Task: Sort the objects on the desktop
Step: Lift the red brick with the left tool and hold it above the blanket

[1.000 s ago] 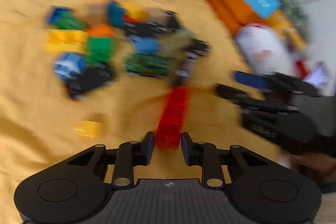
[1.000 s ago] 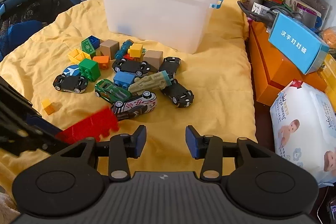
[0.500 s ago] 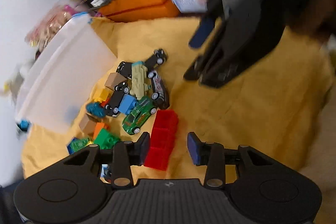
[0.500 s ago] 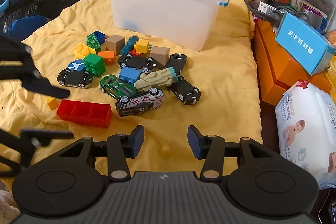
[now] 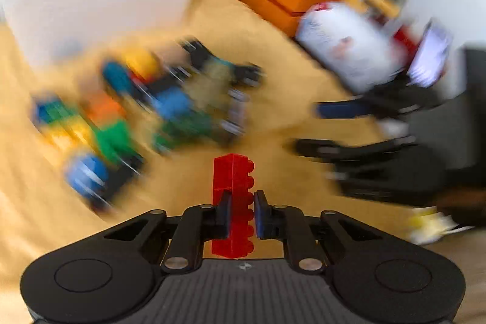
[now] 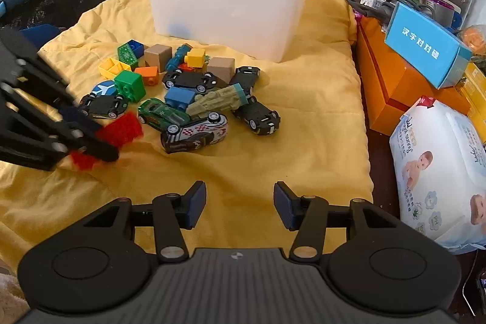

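1. My left gripper (image 5: 241, 213), open around the long red studded plastic brick (image 5: 232, 202) half a second ago, has now clamped onto it.
2. That brick lay flat on the yellow quilted cloth (image 6: 309, 123); it now sits tilted between the pads.
3. My right gripper (image 6: 240, 207) jaws have widened and are opening, nothing between them.
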The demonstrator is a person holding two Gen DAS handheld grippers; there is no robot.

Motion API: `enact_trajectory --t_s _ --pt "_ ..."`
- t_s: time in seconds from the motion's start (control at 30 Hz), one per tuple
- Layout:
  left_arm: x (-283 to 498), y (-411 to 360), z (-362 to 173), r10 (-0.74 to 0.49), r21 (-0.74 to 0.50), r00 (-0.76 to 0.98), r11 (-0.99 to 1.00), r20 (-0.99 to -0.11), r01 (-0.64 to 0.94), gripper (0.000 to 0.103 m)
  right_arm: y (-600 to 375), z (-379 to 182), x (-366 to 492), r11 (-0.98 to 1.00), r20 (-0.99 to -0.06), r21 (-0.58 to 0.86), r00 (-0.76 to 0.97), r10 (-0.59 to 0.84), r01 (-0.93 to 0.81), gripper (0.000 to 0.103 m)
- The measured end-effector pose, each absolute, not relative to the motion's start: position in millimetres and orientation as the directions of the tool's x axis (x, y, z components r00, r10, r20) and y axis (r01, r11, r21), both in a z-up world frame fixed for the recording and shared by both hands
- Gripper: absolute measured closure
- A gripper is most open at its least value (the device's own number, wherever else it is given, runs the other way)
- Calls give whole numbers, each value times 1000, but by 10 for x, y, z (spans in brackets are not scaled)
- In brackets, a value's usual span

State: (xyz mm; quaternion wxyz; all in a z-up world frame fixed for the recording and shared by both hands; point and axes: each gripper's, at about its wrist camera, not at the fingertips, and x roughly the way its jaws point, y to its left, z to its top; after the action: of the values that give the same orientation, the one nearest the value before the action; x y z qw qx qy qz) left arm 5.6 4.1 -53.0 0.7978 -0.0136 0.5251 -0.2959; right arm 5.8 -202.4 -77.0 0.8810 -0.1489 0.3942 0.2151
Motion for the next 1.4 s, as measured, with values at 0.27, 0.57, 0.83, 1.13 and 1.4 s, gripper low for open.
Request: enact_trajectory --t_s 0.27,0.57,0.83,1.13,1.4 --pt "-105 277 -739 -473 -402 353 879 -808 258 55 -1998 -811 113 878 -779 -29 561 279 -478 50" --pt "-241 365 -450 -332 -210 466 932 -820 295 53 -1899 -795 69 864 -774 -36 561 294 -501 49" --pt "-290 16 -596 -302 -149 423 922 -855 357 55 -1861 -784 27 854 -775 -49 559 294 -517 48" --pt "-311 30 -633 -270 -118 437 931 -858 346 76 -1880 -795 65 857 -798 -25 526 293 -515 50" --pt "-327 64 -667 -239 -70 435 927 -868 368 76 -1840 -618 182 816 -665 -290 718 204 -501 58"
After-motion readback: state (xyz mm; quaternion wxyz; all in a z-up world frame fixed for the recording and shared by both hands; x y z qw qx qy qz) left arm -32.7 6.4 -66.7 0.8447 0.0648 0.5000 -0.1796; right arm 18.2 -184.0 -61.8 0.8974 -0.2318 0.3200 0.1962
